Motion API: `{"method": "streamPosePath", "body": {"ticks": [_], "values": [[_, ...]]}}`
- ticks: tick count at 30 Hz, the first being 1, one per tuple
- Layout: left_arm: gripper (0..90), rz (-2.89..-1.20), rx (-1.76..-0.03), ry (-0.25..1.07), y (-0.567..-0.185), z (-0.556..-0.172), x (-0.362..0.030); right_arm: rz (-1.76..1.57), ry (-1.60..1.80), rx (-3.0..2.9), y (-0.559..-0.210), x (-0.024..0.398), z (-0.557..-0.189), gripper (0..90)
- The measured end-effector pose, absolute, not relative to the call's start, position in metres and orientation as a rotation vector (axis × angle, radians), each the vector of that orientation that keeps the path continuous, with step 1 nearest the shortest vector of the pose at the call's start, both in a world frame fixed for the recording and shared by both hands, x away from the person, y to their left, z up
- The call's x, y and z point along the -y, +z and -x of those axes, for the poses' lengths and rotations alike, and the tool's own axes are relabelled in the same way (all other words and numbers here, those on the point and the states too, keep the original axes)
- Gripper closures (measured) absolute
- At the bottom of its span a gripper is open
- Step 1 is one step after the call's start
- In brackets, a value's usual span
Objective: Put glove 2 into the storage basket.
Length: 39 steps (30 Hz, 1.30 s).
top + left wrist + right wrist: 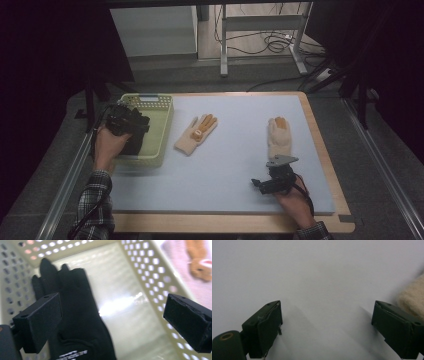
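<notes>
A: Black glove (75,322) was lying flat in the green basket (162,125) at the mat's far-left corner, and the left gripper (110,322) hung right over it, jaws spread wide, nothing held

B: And the right gripper (270,184)?

A: Near the front-right edge of the blue mat (235,165), jaws wide apart and empty too, with one cream glove (278,136) just beyond it. The other cream glove (196,134) sat beside the basket

B: Looked to me like a sorting job, gloves into the basket

A: My guess as well. Done well, you'd pinch a cream glove at the cuff, lift it clear of the rim, and release low over the basket floor

B: Any writing?

A: White lettering near the black glove's cuff, too cropped and blurred to read
</notes>
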<state>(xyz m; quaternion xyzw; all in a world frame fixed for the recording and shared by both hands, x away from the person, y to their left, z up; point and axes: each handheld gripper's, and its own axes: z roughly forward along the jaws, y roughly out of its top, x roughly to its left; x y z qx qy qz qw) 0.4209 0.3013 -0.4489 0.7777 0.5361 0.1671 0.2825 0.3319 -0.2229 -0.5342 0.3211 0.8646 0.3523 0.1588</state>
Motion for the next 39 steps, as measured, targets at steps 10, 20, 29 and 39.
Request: {"method": "streamPosePath", "body": {"ticks": [10,20,29,39], "values": [[1.7,-2.09,-1.282,0.515,-0.443,-0.391,-0.281,-0.919,1.007,-2.472,-0.534,0.223,-0.332,9.5],[1.6,-2.031,-1.108,0.474,-0.437,-0.356,-0.257,-0.922,1.007,-2.472,-0.534,0.223,-0.332,9.5],[1.5,-2.013,-0.985,0.495,-0.439,-0.329,-0.231,-0.922,1.006,-2.473,-0.534,0.223,-0.332,9.5],[2.0,-2.007,-0.88,0.448,-0.468,-0.304,-0.188,-0.922,1.007,-2.473,-0.534,0.223,-0.332,9.5]]}}
